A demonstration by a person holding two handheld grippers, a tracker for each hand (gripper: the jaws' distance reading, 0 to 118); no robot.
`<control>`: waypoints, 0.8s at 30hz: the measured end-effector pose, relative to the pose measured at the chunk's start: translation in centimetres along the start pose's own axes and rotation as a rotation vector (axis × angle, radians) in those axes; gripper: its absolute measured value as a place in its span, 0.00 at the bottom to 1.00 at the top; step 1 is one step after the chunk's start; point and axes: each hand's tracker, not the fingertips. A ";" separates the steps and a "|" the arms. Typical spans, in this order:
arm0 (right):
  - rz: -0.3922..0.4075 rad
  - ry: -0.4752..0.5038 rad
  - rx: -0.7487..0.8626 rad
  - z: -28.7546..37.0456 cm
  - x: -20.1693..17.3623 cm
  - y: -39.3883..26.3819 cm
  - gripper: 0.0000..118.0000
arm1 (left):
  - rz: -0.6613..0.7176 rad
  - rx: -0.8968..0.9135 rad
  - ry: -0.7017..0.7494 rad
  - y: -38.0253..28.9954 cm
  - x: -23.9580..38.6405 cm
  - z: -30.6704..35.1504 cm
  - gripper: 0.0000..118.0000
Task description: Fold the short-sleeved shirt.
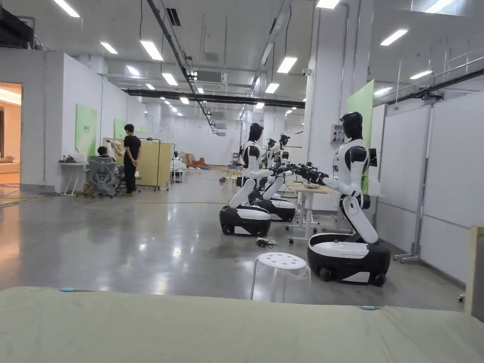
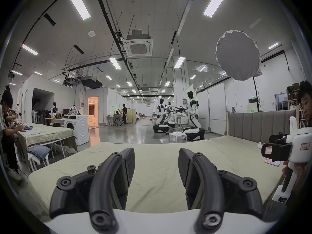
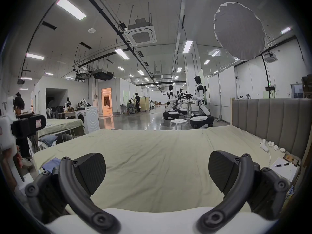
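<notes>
Short-sleeved shirt: the one candidate is a blue crumpled cloth (image 3: 50, 164) at the left edge of the bed in the right gripper view, partly behind a jaw; whether it is the shirt cannot be told.

Head view: the pale green sheeted bed (image 1: 189, 331) lies smooth and bare across the bottom. Just past its far edge stands a white round plastic stool (image 1: 280, 276). Beyond the stool is open polished grey floor (image 1: 118, 246), with white-and-black wheeled humanoid robots (image 1: 350, 208) to the right of the stool.

Left gripper view: the left gripper (image 2: 156, 168) is held level above the near part of the bed, pointing at the far edge, its black jaws a moderate gap apart with nothing between them. The sheet ahead is clear to the far edge. A grey padded headboard (image 2: 261, 124) closes the bed's right side. The right gripper (image 2: 268, 150) hangs over that side, held by a hand (image 2: 297, 170).

Right gripper view: the right gripper (image 3: 157, 171) is also level over the bed, its jaws spread wide and empty. Along the headboard lie small white items (image 3: 270, 144), a phone (image 3: 290, 158) and a white paper sheet (image 3: 283, 170).
</notes>
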 end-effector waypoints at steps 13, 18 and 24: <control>-0.329 0.116 -0.094 -1.1 1.8 0.6 1.00 | -0.016 -0.027 -0.022 0.1 0.5 0.1 0.45; -0.544 0.032 -0.164 -2.1 1.8 1.9 1.00 | -0.005 -0.039 -0.036 0.3 0.6 0.0 0.45; -0.599 0.067 -0.263 -2.9 2.3 2.6 1.00 | 0.068 -0.044 -0.065 0.2 0.0 -0.3 0.45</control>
